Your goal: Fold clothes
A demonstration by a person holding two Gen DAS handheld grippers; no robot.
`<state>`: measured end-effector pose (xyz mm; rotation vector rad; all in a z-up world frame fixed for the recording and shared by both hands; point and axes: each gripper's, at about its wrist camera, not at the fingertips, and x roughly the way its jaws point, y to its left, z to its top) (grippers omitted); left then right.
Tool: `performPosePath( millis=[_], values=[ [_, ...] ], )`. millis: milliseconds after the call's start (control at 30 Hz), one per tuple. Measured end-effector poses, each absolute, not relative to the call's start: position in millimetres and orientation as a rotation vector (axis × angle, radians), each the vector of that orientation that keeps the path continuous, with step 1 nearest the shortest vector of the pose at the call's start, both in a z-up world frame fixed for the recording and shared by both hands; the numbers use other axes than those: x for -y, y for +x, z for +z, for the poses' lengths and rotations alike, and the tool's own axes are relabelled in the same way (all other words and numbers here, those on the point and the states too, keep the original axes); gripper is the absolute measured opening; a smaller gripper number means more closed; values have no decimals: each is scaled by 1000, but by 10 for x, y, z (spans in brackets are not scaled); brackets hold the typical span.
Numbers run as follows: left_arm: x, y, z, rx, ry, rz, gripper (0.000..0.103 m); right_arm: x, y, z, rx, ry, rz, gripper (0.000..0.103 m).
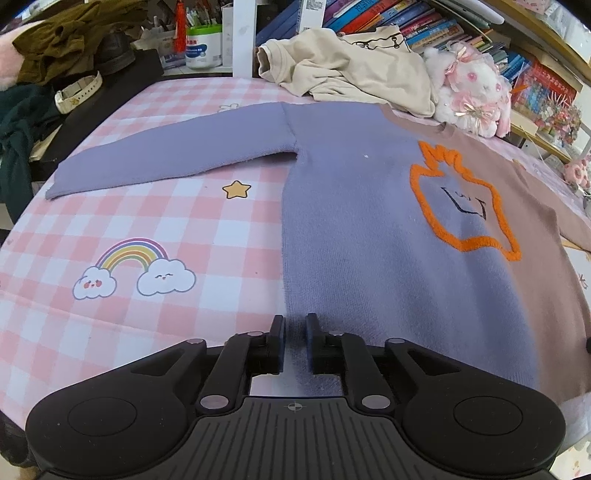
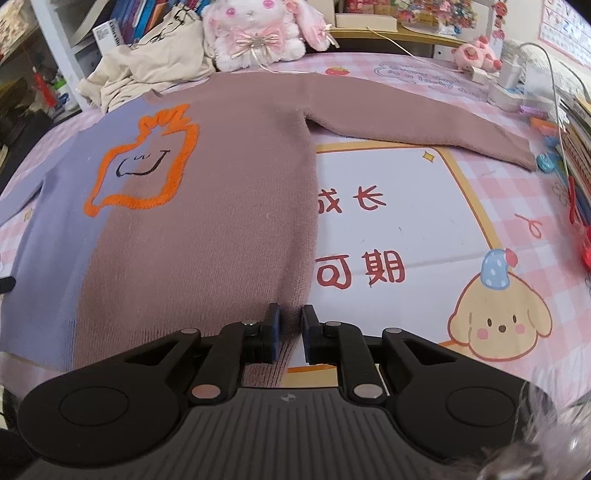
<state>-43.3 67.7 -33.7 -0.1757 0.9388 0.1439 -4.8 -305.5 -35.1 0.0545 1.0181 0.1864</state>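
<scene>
A sweater lies flat and face up on the pink checked tablecloth, both sleeves spread out. Its left half is purple, its right half brown, and an orange outlined figure sits on the chest. My left gripper stands at the hem's left corner, its jaws a narrow gap apart with purple fabric lying loose in the gap. My right gripper stands at the hem's right corner in the same way, with the brown side edge in the gap. Neither one's pads press on the cloth.
A crumpled beige garment and a pink-and-white plush rabbit lie behind the collar, in front of rows of books. Olive clothes and a wristwatch sit at the far left. Small toys and cables crowd the right edge.
</scene>
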Motion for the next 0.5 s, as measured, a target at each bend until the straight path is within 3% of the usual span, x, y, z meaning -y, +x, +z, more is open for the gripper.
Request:
performPosePath(
  millis=[100, 133, 200, 300, 500],
  values=[
    [-628, -461, -250, -902, -140, 129, 41, 3082, -65, -314, -1001, 80, 151, 39],
    [-599, -468, -214, -883, -120, 118, 50, 3083, -76, -295, -988, 84, 142, 40],
    [-507, -462, -147, -844, -62, 94, 52, 3067, -92, -254, -967, 82, 127, 46],
    [-371, -432, -80, -805, 18, 55, 67, 3020, -135, -187, -934, 75, 113, 56],
    [-143, -372, -72, -765, 142, -63, 83, 2933, -226, -121, -892, 51, 72, 75]
  ],
)
